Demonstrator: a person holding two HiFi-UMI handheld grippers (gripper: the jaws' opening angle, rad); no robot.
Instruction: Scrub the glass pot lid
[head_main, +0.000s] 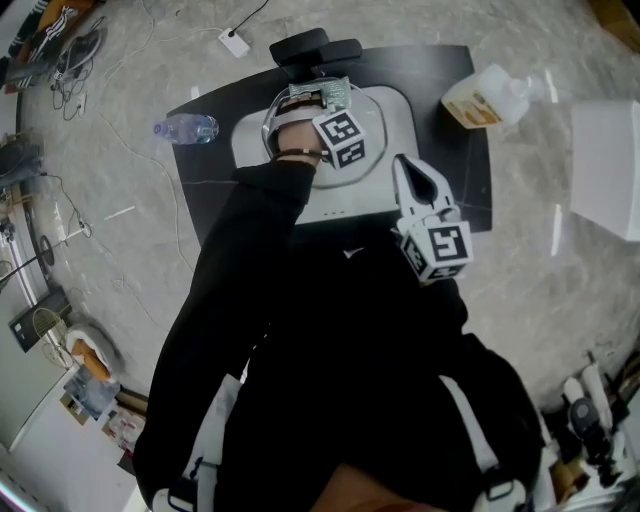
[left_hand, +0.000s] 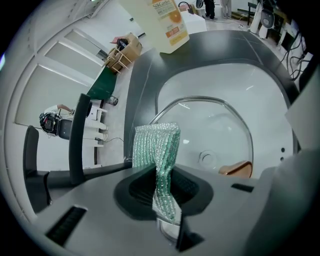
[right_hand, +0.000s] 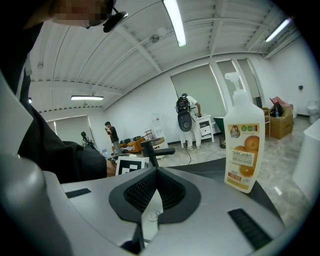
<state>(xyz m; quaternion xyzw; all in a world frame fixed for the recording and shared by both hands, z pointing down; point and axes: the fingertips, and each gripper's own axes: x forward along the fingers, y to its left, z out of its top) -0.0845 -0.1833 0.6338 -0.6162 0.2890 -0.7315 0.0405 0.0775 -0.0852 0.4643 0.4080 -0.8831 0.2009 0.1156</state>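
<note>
Gripping a green glittery scrub cloth (left_hand: 156, 147) by its lower end, the left tongs (left_hand: 162, 185) hold it upright over the glass pot lid (left_hand: 220, 125). The lid lies in the white sink (left_hand: 260, 80) set in the dark desk (head_main: 470, 170). The right tongs (right_hand: 152, 192) are closed on nothing and face an orange detergent bottle (right_hand: 243, 150) standing by the sink.

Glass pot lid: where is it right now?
The glass pot lid lies in the white sink basin, in the left gripper view just beyond the green scrub cloth pinched by the left gripper.
</note>
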